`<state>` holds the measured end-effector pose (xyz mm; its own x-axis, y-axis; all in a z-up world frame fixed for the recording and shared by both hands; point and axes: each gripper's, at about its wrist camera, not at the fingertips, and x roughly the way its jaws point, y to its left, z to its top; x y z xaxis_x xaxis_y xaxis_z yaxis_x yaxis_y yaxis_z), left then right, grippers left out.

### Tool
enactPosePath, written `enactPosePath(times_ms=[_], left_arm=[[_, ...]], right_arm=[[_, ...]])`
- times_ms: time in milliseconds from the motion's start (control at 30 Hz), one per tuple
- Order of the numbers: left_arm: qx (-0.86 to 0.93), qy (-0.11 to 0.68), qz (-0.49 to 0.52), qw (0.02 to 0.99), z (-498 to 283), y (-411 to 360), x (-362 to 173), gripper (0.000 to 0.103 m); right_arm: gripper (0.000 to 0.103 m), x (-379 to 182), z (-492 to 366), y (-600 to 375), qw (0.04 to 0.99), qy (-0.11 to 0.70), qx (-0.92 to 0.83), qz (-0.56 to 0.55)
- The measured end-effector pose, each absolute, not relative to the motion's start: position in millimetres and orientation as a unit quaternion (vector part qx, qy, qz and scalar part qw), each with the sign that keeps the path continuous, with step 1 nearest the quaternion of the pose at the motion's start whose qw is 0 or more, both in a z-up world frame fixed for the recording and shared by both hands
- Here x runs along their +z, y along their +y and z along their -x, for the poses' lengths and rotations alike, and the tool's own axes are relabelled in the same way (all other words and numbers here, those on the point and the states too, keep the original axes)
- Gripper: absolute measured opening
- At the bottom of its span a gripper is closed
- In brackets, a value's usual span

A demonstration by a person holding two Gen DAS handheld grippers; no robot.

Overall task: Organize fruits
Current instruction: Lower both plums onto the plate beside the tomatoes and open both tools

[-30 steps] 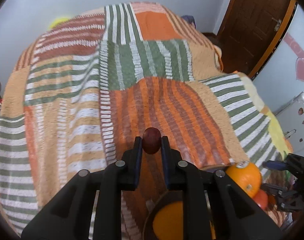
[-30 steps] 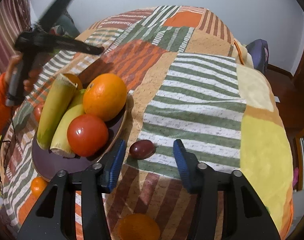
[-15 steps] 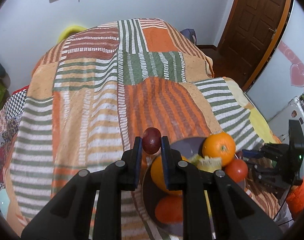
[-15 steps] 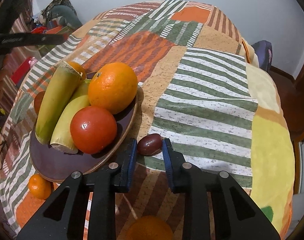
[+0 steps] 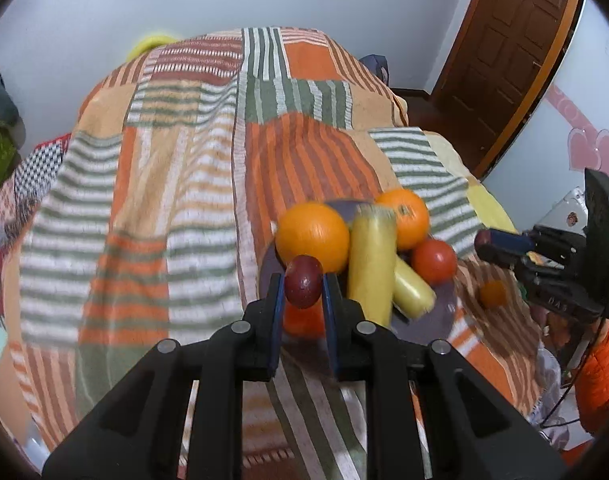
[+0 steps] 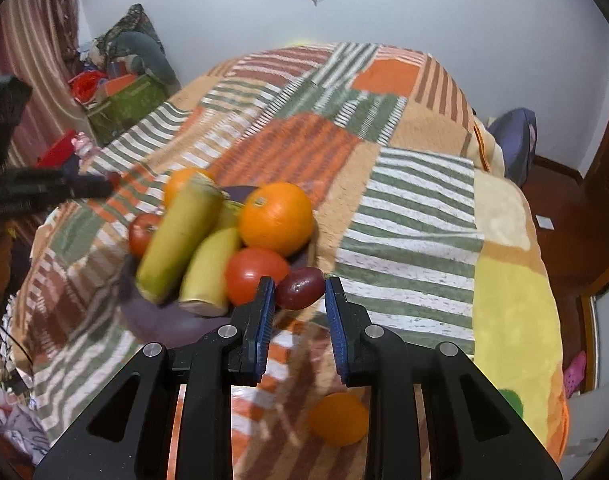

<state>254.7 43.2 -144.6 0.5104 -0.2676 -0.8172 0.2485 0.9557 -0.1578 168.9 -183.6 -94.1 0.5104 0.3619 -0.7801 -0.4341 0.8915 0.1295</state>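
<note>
My left gripper (image 5: 303, 286) is shut on a dark red plum (image 5: 303, 286) and holds it above the near rim of the dark purple plate (image 5: 440, 320). The plate carries two oranges (image 5: 312, 236), two yellow-green bananas (image 5: 370, 256) and a tomato (image 5: 433, 261). My right gripper (image 6: 299, 294) is shut on a second dark red plum (image 6: 299, 294), lifted beside the plate (image 6: 152, 320) at its right, close to the tomato (image 6: 254, 274). The right gripper also shows in the left wrist view (image 5: 500, 242), the left gripper in the right wrist view (image 6: 88, 186).
Everything is on a bed with a striped patchwork blanket (image 5: 164, 184). A loose orange (image 6: 336, 420) lies on the blanket under my right gripper; it also shows in the left wrist view (image 5: 492, 294). Another orange (image 5: 302, 320) lies by the plate. A door (image 5: 504, 52) stands at the right.
My left gripper has carried its plum from the open blanket to over the plate. My right gripper closed on the second plum and lifted it off the blanket.
</note>
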Motion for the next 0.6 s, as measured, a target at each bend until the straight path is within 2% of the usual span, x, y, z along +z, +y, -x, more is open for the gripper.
enactPosePath(times_ms=[267,600], left_arm=[[-0.147,0.483,0.017,0.863,-219,45,-158,0.018],[-0.149,0.485,0.023,0.861,-210,29,-177,0.018]], right_arm=[[0.024,-89,-151,-166,0.865,0.438,0.241,0.038],[0.024,-111,-147,-142,0.852,0.461,0.241,0.048]])
